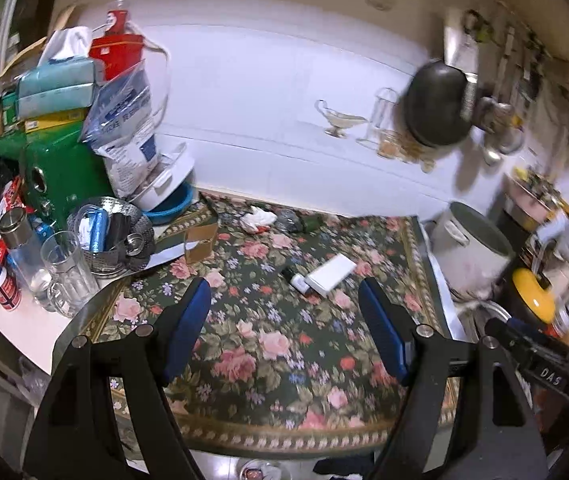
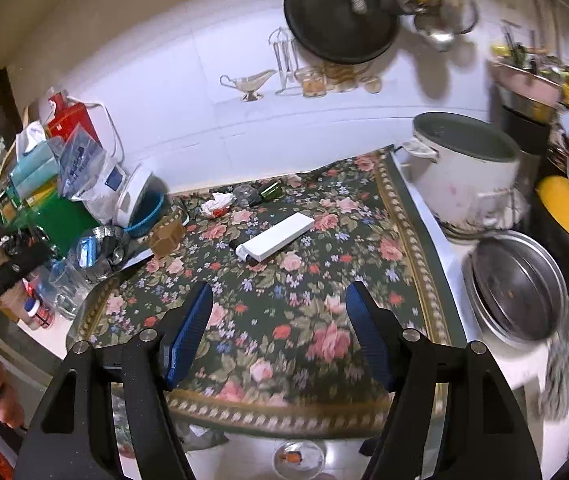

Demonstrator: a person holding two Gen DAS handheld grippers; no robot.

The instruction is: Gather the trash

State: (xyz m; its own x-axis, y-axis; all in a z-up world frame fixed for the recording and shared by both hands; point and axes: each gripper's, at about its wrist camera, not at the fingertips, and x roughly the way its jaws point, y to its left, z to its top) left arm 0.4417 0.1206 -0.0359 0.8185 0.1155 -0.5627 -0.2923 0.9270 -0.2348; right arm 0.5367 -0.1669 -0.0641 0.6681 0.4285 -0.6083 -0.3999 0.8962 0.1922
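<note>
Jaws of both grippers gape empty above one crumpled tissue.

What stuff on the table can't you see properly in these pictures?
- Grey lump, both views: too small and blurred to name.
- Dark item, both views: partly hidden behind white box.
- Round object, right view: cut off at the bottom edge.
- Pot contents: hidden by its wall.
</note>
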